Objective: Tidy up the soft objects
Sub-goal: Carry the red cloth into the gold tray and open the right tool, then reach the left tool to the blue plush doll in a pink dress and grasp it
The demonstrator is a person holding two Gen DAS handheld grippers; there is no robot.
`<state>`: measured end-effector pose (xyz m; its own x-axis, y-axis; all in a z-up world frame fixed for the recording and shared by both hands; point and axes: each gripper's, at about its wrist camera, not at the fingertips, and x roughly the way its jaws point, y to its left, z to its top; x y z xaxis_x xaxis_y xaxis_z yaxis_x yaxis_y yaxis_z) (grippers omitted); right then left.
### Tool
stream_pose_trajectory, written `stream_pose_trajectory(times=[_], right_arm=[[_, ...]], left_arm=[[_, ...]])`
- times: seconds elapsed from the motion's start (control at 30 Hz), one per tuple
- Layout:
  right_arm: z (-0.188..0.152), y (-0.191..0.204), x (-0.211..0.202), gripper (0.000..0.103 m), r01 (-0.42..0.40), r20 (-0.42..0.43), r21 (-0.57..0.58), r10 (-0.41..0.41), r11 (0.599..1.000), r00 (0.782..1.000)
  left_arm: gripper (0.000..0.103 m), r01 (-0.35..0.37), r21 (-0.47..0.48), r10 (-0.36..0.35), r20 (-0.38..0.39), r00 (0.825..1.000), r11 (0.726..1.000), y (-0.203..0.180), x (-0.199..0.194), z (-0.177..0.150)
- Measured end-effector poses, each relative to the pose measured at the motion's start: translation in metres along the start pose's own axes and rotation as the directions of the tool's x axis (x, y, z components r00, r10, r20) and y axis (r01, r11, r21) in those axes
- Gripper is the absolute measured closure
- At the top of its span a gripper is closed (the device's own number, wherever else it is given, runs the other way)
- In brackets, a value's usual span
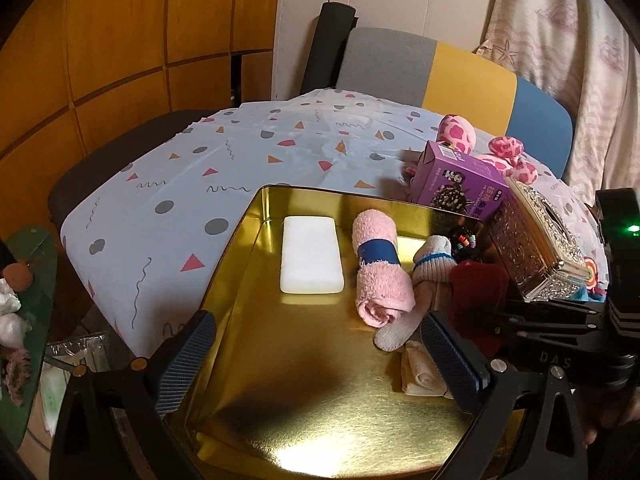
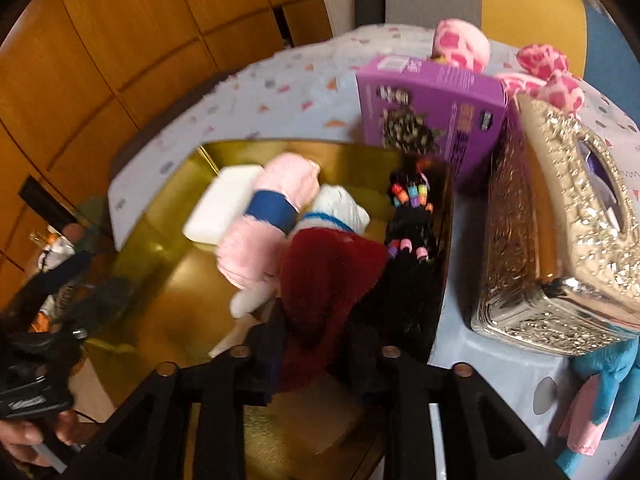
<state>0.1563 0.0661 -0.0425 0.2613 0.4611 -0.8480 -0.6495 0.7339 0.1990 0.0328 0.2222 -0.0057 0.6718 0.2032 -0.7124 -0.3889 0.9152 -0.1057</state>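
Note:
A gold tray (image 1: 300, 380) lies on the patterned tablecloth. In it are a white foam block (image 1: 310, 260), a rolled pink towel (image 1: 380, 268) with a blue band, a white sock (image 1: 424, 280), a cream cloth (image 1: 420, 376) and a black piece with coloured beads (image 2: 408, 224). My left gripper (image 1: 318, 320) hangs open over the tray with nothing between its fingers. A dark red fuzzy cloth (image 2: 328, 272) rests in the tray's right side and fills the gap of my right gripper (image 2: 316, 332), whose fingers (image 2: 272, 340) hug it. The picture there is blurred.
A purple box (image 1: 460, 184) and an ornate silver tissue box (image 2: 560, 232) stand right of the tray. Pink spotted plush (image 1: 456, 132) lies behind them, a blue and pink plush (image 2: 600, 392) at the near right. A chair (image 1: 460, 72) stands behind the table.

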Motion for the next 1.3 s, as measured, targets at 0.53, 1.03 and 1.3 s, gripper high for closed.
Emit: stream_pose_trajectory(times=[0.53, 1.03, 1.3], right_arm=[[-0.019, -0.029, -0.086, 0.046, 0.069, 0.196, 0.084, -0.084, 0.994, 0.977], [-0.061, -0.112, -0.152, 0.046, 0.193, 0.275, 0.269, -0.268, 0.943, 0.923], [-0.089, -0.179, -0.192, 0.046, 0.279, 0.283, 0.439, -0.427, 0.854, 0.859]], left_arm=[[0.0, 0.038, 0.082, -0.04, 0.031, 0.999, 0.996, -0.03, -0.016, 0.001], [0.0, 0.114, 0.241, -0.121, 0.014, 0.993, 0.964, -0.091, -0.028, -0.008], [0.0, 0.153, 0.328, -0.16, -0.006, 0.987, 0.932, -0.128, -0.03, -0.012]])
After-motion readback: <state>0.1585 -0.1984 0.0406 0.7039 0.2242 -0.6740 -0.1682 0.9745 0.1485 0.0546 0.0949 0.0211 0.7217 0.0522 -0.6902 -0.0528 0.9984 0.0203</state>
